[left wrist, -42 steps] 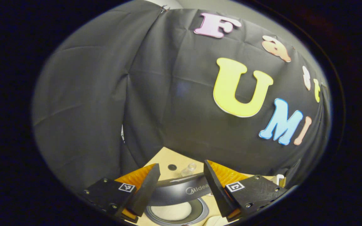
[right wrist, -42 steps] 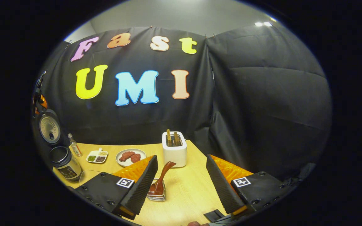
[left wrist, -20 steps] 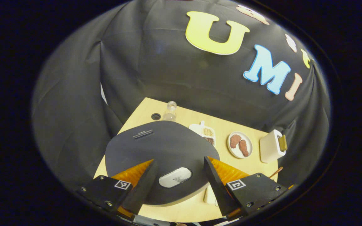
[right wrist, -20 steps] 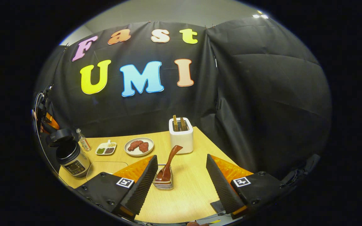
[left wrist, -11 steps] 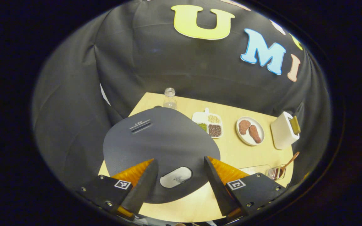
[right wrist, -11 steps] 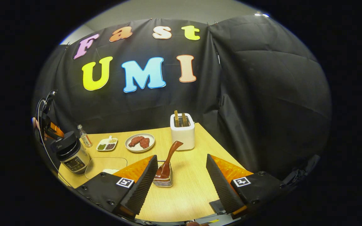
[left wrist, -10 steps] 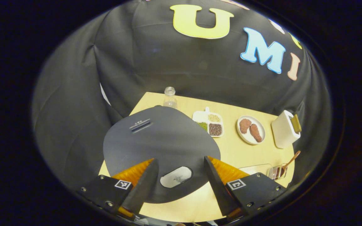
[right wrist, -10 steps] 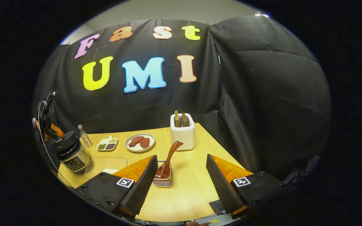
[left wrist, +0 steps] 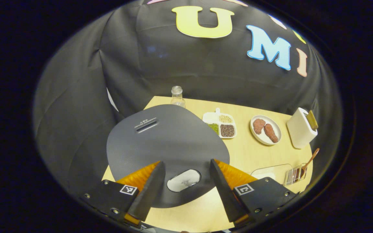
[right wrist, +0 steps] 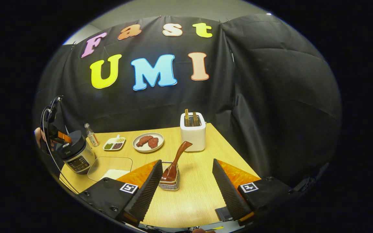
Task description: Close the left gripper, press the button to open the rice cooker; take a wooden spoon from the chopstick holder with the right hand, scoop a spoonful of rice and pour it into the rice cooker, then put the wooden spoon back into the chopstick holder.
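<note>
Now the left tool point(left wrist: 184, 187) hovers over the rice cooker point(left wrist: 167, 152), fingers spread wide and holding nothing; the matte, finely textured lid is down, its pale oval button point(left wrist: 184, 180) between the fingertips. On the pale wood-grain worktop point(right wrist: 193, 197) the right tool point(right wrist: 186, 191), equally wide and empty, faces the ribbed chopstick holder point(right wrist: 169, 185). From it the glossy wooden spoon point(right wrist: 176, 161) rises bowl down, its curved handle leaning up to the right toward the boxy white toaster point(right wrist: 193, 132).

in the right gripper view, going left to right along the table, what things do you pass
rice cooker → small bottle → divided dish of grains → plate of meat → chopstick holder with the wooden spoon → toaster
</note>
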